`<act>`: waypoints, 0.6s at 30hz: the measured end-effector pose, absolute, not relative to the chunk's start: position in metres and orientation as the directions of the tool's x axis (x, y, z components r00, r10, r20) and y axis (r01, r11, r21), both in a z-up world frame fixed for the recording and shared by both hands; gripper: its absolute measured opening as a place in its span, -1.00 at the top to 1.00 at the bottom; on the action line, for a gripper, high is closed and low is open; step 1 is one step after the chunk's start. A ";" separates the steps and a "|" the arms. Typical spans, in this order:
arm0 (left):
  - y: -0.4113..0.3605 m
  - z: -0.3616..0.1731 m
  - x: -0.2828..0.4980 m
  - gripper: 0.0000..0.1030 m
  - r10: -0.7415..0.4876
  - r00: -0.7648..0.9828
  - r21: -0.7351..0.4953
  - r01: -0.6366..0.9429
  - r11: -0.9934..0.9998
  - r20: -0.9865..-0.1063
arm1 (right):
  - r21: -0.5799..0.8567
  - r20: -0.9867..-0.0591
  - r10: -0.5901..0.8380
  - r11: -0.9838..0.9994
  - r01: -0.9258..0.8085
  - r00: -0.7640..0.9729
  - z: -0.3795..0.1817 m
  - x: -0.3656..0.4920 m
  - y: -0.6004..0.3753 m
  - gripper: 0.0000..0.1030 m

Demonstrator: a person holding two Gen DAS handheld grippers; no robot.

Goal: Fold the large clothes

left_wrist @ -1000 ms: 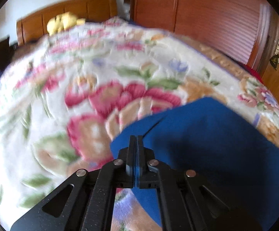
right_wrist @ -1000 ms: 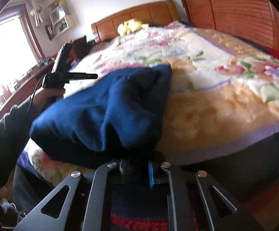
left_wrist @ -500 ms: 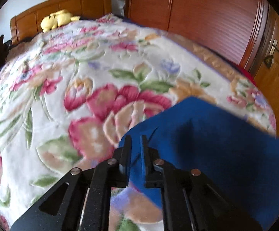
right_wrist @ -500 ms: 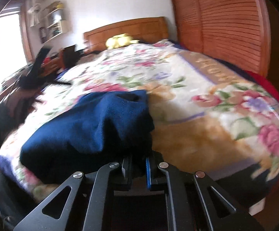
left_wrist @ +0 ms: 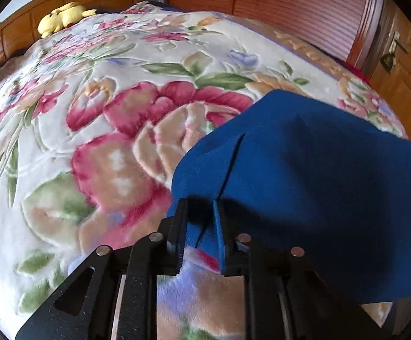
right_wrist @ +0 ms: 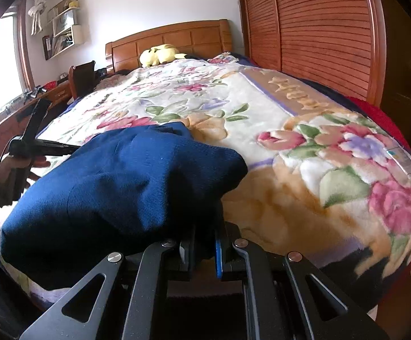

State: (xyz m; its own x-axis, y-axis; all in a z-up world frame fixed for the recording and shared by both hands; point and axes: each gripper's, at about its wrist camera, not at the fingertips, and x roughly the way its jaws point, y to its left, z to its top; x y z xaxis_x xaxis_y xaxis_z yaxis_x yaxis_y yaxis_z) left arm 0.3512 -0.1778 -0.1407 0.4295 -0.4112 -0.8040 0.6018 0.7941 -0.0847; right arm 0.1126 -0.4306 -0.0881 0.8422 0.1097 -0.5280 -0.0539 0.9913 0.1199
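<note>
- My left tool (left_wrist: 199, 212) has its jaws just parting, spread a little, a corner of the dark blue fleece garment (left_wrist: 304, 175) loose between them.
- My right tool (right_wrist: 202, 238) is pinching the garment's bunched edge.
- The garment lies heaped on the floral plush blanket (right_wrist: 262, 107) at the bed's foot.
- A yellow plush toy (right_wrist: 160, 54) sits by the wooden headboard (right_wrist: 177, 38).
</note>
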 end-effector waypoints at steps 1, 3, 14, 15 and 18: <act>-0.181 -0.144 0.353 0.63 -0.401 0.427 -0.069 0.610 0.789 -0.811 | 0.111 -0.528 0.105 0.992 -0.054 0.843 -0.086 0.109 -0.429 0.81; -0.184 -0.146 0.356 0.62 -0.390 0.433 -0.051 0.614 0.787 -0.813 | 0.098 -0.530 0.099 0.994 -0.055 0.842 -0.085 0.109 -0.427 0.81; -0.193 -0.153 0.373 0.59 -0.390 0.454 -0.040 0.609 0.792 -0.801 | 0.097 -0.532 0.106 0.993 -0.063 0.840 -0.089 0.112 -0.429 0.81; -0.195 -0.155 0.374 0.59 -0.384 0.459 -0.032 0.608 0.793 -0.801 | 0.098 -0.532 0.106 0.993 -0.064 0.840 -0.090 0.112 -0.430 0.81; -0.201 -0.156 0.380 0.59 -0.363 0.449 -0.029 0.596 0.802 -0.816 | 0.099 -0.532 0.111 0.993 -0.068 0.839 -0.090 0.111 -0.430 0.81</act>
